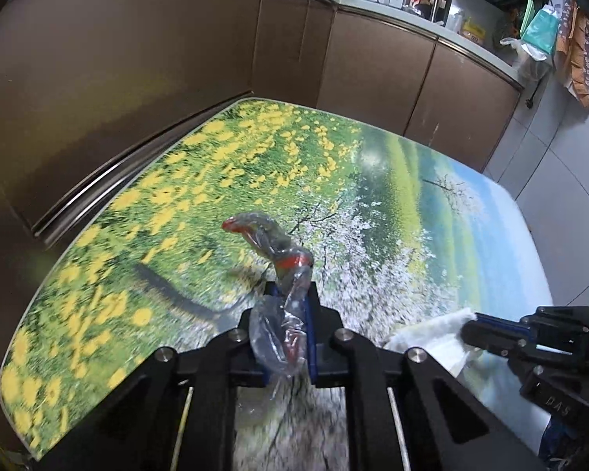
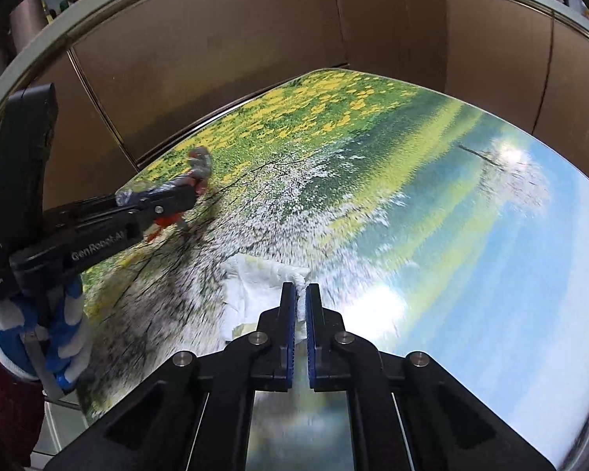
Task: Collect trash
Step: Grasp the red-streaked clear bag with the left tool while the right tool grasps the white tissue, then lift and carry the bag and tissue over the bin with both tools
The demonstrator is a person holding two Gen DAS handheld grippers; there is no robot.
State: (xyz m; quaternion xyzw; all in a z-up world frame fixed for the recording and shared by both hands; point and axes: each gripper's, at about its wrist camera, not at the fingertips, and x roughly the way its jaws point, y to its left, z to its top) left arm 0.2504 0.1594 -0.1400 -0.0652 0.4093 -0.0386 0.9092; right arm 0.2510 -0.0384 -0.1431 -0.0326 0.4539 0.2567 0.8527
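Black tongs point(image 2: 176, 200) lettered "GenRobot.AI", clamping wrapper point(image 2: 198, 165)

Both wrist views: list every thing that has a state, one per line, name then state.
left hand-held gripper: shut on the plastic wrapper
plastic wrapper: crumpled, clamped, sticking up past the fingertips
right hand-held gripper: shut on the white tissue
white tissue: crumpled, pinched at one edge
table: bare around the trash

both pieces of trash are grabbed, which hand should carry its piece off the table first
Probably the left. The left hand-held gripper is shut on the plastic wrapper, most of which already stands clear of the table. The right hand-held gripper pinches only an edge of the tissue, which seems to rest on the table.
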